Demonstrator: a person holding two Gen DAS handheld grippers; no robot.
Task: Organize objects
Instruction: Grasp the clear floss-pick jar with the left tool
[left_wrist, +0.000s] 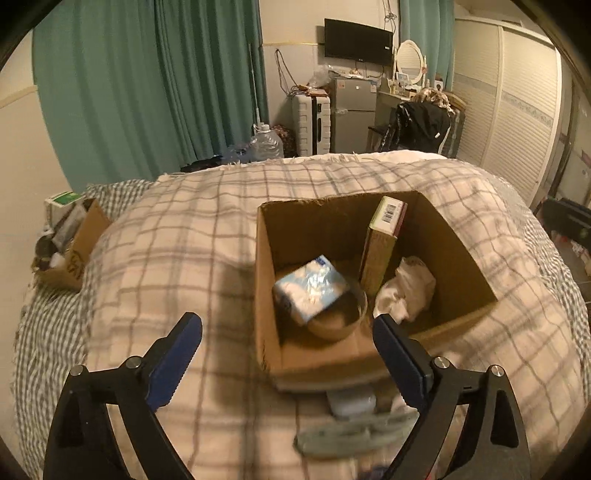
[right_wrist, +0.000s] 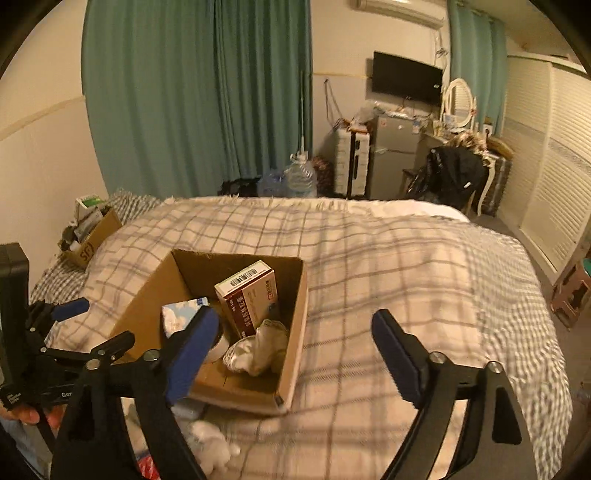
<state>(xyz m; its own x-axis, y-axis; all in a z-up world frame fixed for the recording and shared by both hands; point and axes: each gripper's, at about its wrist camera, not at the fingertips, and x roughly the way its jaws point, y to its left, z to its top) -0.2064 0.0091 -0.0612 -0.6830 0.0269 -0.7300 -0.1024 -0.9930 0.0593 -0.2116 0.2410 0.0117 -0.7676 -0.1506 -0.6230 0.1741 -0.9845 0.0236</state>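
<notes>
An open cardboard box (left_wrist: 458, 243) (right_wrist: 295, 332) sits on the plaid bed cover. Inside are a blue-white tissue pack (left_wrist: 314, 286) (right_wrist: 181, 314) lying on a round bowl (left_wrist: 341, 321), an upright carton with a barcode (left_wrist: 382, 240) (right_wrist: 247, 295), and a crumpled white cloth (left_wrist: 406, 291) (right_wrist: 258, 349). My left gripper (left_wrist: 288, 328) is open and empty above the box's near edge. My right gripper (right_wrist: 295, 328) is open and empty, over the box's right side. The left gripper also shows at the left of the right wrist view (right_wrist: 70, 308).
A second cardboard box (left_wrist: 79, 240) (right_wrist: 96, 236) full of items stands at the bed's far left. Small loose items (left_wrist: 351, 424) (right_wrist: 214, 443) lie on the cover in front of the main box. A suitcase, fridge, chair and wardrobe stand beyond the bed.
</notes>
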